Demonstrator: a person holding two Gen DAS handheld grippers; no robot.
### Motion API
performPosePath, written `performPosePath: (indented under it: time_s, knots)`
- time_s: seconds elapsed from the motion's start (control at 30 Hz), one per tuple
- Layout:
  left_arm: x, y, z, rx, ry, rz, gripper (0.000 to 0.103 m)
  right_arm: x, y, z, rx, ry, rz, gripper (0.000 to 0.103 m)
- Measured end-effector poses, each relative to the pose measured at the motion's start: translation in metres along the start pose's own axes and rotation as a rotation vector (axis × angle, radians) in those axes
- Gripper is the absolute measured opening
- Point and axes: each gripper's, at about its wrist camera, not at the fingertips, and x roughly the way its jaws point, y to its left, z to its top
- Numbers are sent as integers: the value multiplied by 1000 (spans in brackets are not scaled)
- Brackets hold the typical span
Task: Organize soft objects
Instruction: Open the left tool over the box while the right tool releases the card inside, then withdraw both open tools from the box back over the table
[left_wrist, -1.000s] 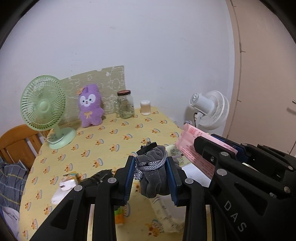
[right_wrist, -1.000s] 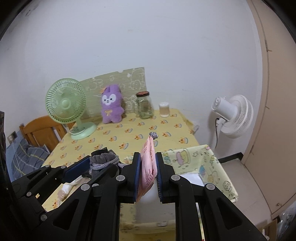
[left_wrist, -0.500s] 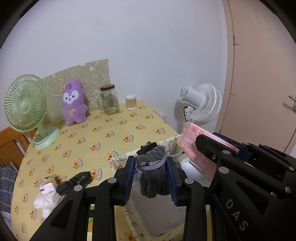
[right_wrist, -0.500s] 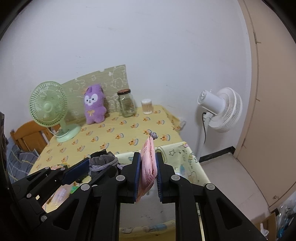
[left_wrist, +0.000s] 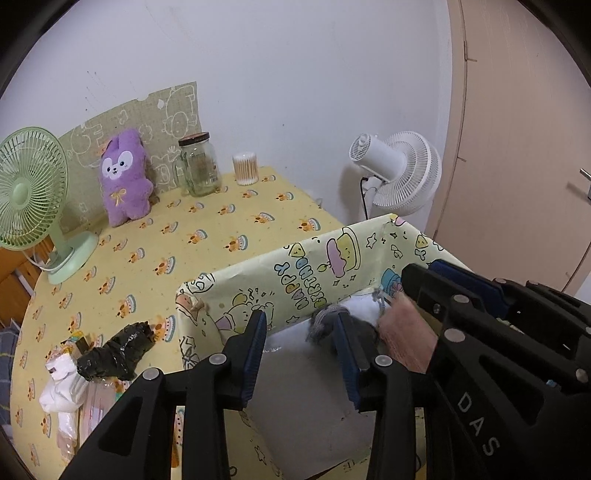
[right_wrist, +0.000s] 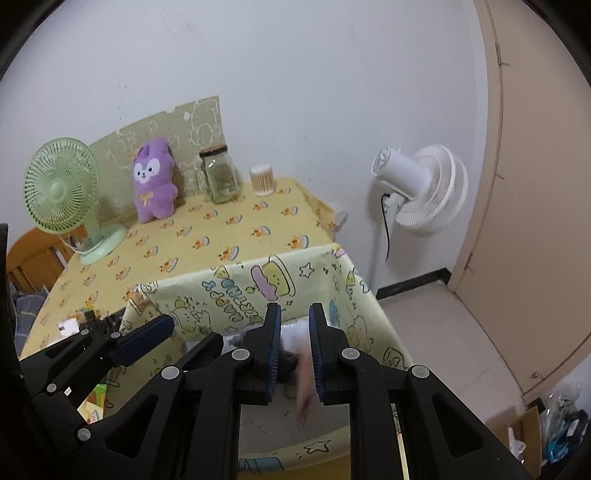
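Leftmost on the yellow tablecloth (left_wrist: 221, 236), a green desk fan (left_wrist: 31, 184) is seen, followed along the wall by a purple plush rabbit (left_wrist: 125, 181), a glass jar (left_wrist: 199, 166) and a tub of cotton swabs (left_wrist: 245, 168). Nearer the camera, a black wrapped bundle (left_wrist: 118, 350) is laid beside white packets.

The left gripper (left_wrist: 299, 315) is held over a cartoon-printed storage box (left_wrist: 314, 273). Its jaws have just been opening and are spread wide, with nothing between them. The grey drawstring pouch (left_wrist: 325, 321) is found inside the box, just beyond the right one of its 2 fingers.

The right gripper (right_wrist: 294, 308) is held over the same box with its jaws drawn close together. A blurred pink packet (right_wrist: 304, 376) is seen low between them, against the right pad; whether it is pinched cannot be told.

A white standing fan (left_wrist: 399, 173) is placed on the floor, beyond the table.
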Motion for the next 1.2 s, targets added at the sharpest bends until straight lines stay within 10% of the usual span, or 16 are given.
performPosePath:
  time_s: [0.13,0.37,0.47,0.8,1.2]
  knots:
    - [2,3,1,21,-11,26,45,5,4,1,-1,8,-4,19]
    - [-3,8,4,20,-11,0,86,7,7,5,16,30,26,20]
    - [-7,6,3,27,2,-22,95,3,7,5,13,32,2,48]
    - [-30,7,3,27,-31,-11,101,-22,13,6,0,-19,-25,89]
    - [-66,20,0,11,-87,7,103,-56,31,7,-15,-89,-31,98]
